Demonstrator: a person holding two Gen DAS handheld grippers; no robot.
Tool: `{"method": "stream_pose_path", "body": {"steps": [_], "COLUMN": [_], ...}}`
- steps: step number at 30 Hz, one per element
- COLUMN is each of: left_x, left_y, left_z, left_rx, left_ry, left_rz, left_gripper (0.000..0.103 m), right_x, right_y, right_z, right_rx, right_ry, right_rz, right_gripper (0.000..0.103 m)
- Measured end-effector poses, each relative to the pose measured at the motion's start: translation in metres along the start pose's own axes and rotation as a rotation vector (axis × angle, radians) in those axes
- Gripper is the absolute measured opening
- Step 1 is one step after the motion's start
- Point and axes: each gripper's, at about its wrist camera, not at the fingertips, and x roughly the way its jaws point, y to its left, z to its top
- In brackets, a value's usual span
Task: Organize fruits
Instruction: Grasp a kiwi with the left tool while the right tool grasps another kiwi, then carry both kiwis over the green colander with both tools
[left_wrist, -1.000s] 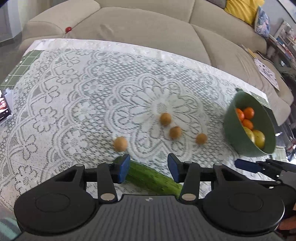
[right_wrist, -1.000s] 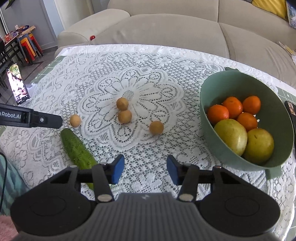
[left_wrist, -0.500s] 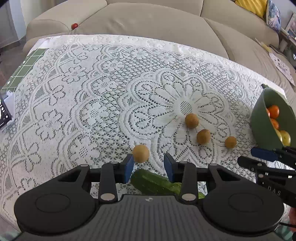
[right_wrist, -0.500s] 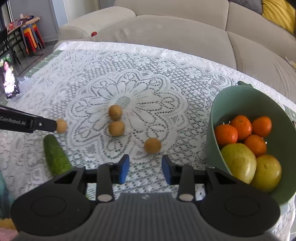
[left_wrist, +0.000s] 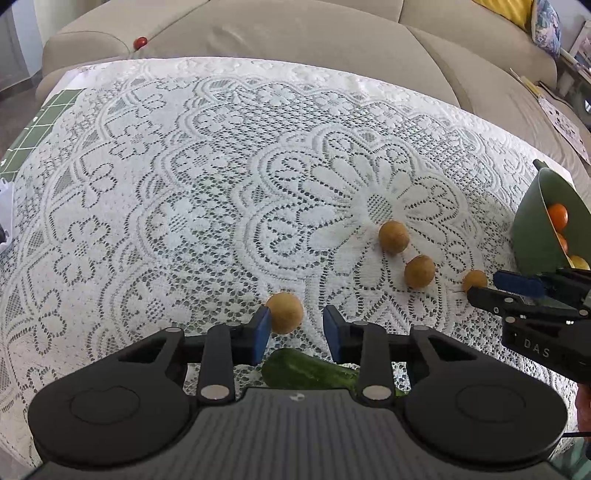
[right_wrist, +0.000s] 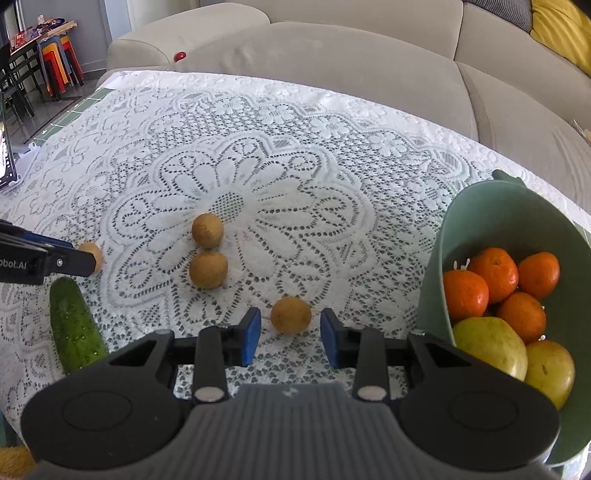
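The cucumber (left_wrist: 314, 373) lies half hidden under the left gripper (left_wrist: 295, 328), and the green bowl (left_wrist: 532, 225) is cut off at the frame's right edge. Compared with a second ago, both sets of jaws stand narrower and are closing: the left around a small brown fruit (left_wrist: 284, 313), seemingly touching its left pad, the right gripper (right_wrist: 290, 332) around another brown fruit (right_wrist: 291, 315), gaps either side.

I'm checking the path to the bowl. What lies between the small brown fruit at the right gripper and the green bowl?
Only bare lace tablecloth lies between that small brown fruit and the green bowl, shown in the right wrist view.
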Motion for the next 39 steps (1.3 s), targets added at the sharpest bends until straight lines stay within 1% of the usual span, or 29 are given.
{"method": "stream_pose_path", "body": {"steps": [7, 10, 13, 19, 27, 34, 39], "left_x": [0.006, 0.012, 0.019, 0.021, 0.019, 0.008, -0.005], "left_y": [-0.008, -0.010, -0.007, -0.002, 0.001, -0.004, -0.016], "left_z": [0.008, 0.010, 0.010, 0.007, 0.007, 0.010, 0.013], "left_rx": [0.041, 0.055, 0.035, 0.002, -0.035, -0.035, -0.010], "left_ry": [0.002, 0.028, 0.063, 0.057, 0.046, 0.021, -0.008], "left_rz": [0.040, 0.067, 0.078, 0.057, 0.053, 0.051, 0.039], "left_gripper": [0.038, 0.036, 0.033, 0.027, 0.026, 0.026, 0.026], "right_x": [0.010, 0.014, 0.016, 0.018, 0.018, 0.000, -0.017], "right_y": [-0.001, -0.002, -0.003, -0.003, -0.004, 0.001, 0.004], "right_z": [0.004, 0.004, 0.004, 0.004, 0.005, 0.005, 0.006], "right_rx": [0.012, 0.017, 0.024, 0.016, 0.019, 0.002, -0.010], "right_ry": [0.020, 0.031, 0.040, 0.038, 0.040, 0.000, -0.032], "right_rz": [0.002, 0.002, 0.013, 0.017, 0.019, 0.025, 0.046], "right_gripper": [0.030, 0.026, 0.023, 0.023, 0.023, 0.023, 0.022]}}
